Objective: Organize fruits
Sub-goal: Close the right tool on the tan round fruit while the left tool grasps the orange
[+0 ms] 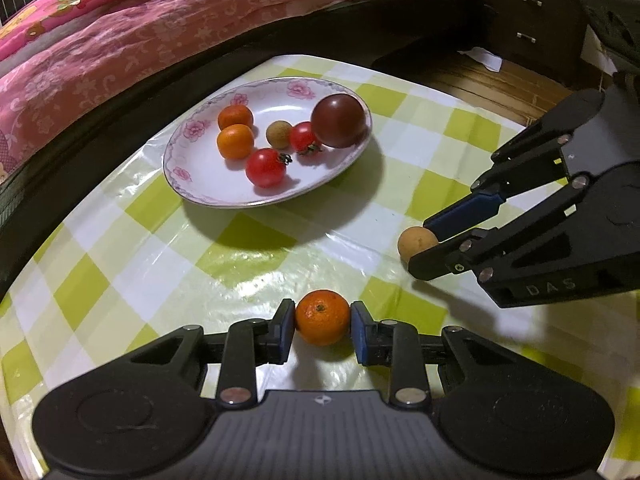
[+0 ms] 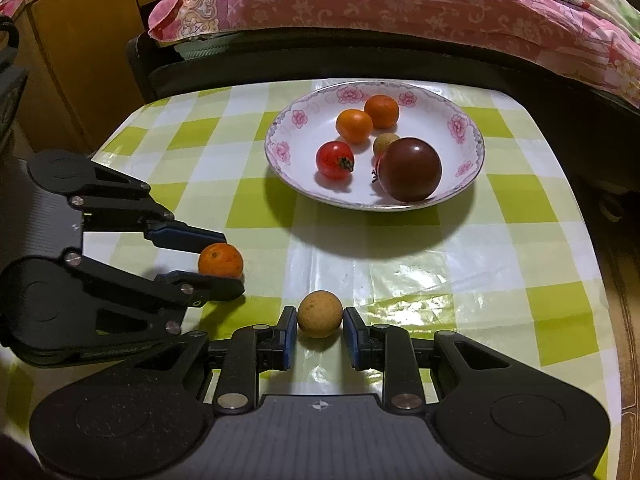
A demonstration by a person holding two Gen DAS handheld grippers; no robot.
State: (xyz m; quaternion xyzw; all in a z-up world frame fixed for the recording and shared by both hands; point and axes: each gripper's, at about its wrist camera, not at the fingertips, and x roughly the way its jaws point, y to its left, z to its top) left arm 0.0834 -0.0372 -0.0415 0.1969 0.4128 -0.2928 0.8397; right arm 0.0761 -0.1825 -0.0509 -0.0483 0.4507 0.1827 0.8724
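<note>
A white flowered plate (image 1: 200,184) (image 2: 288,168) on the green-checked table holds two small oranges (image 1: 235,141), two red tomatoes (image 1: 265,167), a tan longan (image 1: 278,133) and a large dark tomato (image 1: 338,121) (image 2: 410,169). My left gripper (image 1: 322,326) (image 2: 224,258) is shut on a small orange (image 1: 322,317) (image 2: 221,260) resting on the table. My right gripper (image 2: 319,328) (image 1: 426,246) is shut on a tan longan (image 2: 320,314) (image 1: 416,242), also at table level. Both sit in front of the plate.
A bed with pink bedding (image 1: 120,40) (image 2: 400,8) runs along the table's far side. A wooden nightstand (image 1: 528,20) (image 2: 80,60) stands beyond the table's corner. The table edge (image 2: 596,240) drops off at the right.
</note>
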